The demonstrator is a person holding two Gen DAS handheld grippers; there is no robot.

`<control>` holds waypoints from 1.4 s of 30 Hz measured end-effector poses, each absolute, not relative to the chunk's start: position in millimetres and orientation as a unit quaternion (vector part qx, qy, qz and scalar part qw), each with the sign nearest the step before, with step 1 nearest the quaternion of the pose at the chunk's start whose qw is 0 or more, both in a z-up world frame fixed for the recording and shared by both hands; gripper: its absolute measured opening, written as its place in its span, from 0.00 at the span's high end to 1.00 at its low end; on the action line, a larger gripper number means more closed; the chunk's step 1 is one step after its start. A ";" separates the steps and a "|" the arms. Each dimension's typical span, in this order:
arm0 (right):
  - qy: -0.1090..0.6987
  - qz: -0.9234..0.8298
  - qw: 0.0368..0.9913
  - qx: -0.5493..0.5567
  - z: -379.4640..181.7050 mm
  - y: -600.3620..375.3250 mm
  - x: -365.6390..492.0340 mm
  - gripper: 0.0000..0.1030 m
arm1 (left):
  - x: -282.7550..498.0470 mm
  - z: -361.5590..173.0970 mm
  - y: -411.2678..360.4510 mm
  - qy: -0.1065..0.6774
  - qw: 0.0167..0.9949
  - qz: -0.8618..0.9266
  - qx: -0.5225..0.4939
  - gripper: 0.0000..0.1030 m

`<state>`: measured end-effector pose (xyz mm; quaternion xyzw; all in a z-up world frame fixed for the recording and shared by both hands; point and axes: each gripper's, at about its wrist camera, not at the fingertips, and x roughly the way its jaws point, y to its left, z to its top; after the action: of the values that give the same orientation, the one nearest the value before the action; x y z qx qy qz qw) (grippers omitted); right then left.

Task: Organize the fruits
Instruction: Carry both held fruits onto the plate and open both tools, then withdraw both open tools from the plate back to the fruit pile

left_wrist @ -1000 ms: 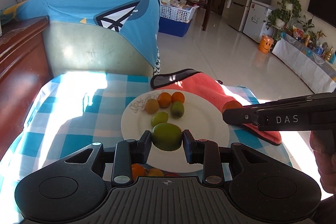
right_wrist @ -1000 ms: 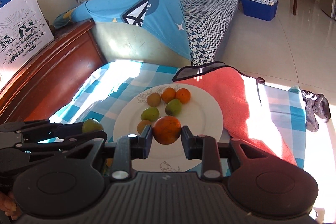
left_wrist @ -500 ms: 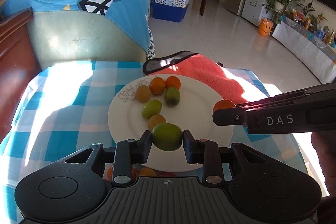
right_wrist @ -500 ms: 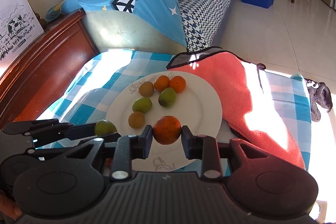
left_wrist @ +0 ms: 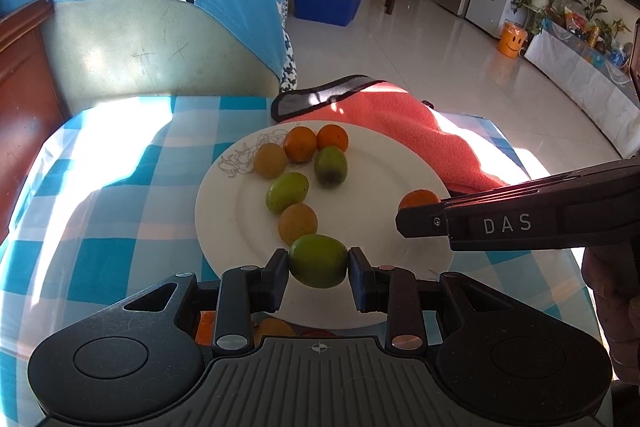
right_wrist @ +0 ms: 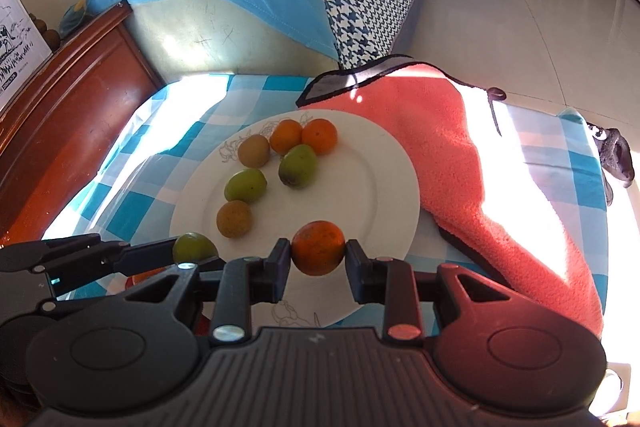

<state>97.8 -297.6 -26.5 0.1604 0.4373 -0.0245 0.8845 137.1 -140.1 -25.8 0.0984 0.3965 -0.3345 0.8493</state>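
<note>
While over the round white ceramic plate (left_wrist: 224,223), left gripper (left_wrist: 319,263) clenched on round green fruit (left_wrist: 318,259), right gripper (right_wrist: 318,254) on round orange fruit (right_wrist: 318,246), at six o'clock.

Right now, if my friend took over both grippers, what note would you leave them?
Left hand-held gripper: shut on a green oval fruit, over the near edge of the round white plate.
Right hand-held gripper: shut on a round orange fruit, also over the plate.
Done: six small fruits lie on the plate.
Left: set both down; more fruit shows below the left gripper, mostly hidden.
</note>
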 end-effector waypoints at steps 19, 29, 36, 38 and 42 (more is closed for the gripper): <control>0.407 -0.031 0.891 0.199 -13.8 -306.7 95.3 0.66 | 133.6 0.4 -118.3 0.374 0.869 -0.317 0.066 0.54; 0.401 -0.017 0.895 0.193 -5.5 -295.1 79.2 0.62 | 126.9 11.9 -71.4 0.386 0.879 -0.276 0.053 0.51; 0.402 -0.007 0.898 0.178 -3.0 -280.1 66.0 0.61 | 109.0 8.0 -44.5 0.399 0.879 -0.259 0.040 0.49; 0.401 -0.004 0.898 0.180 -1.7 -276.6 60.9 0.61 | 102.2 4.1 -41.6 0.403 0.877 -0.260 0.041 0.48; 0.397 0.001 0.900 0.179 1.9 -265.8 47.2 0.59 | 87.1 -4.7 -39.3 0.411 0.871 -0.265 0.047 0.48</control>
<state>47.2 -265.8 1.9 0.1791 0.3967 0.0011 0.9003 87.1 -39.3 -4.7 0.0470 0.4113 -0.2646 0.8710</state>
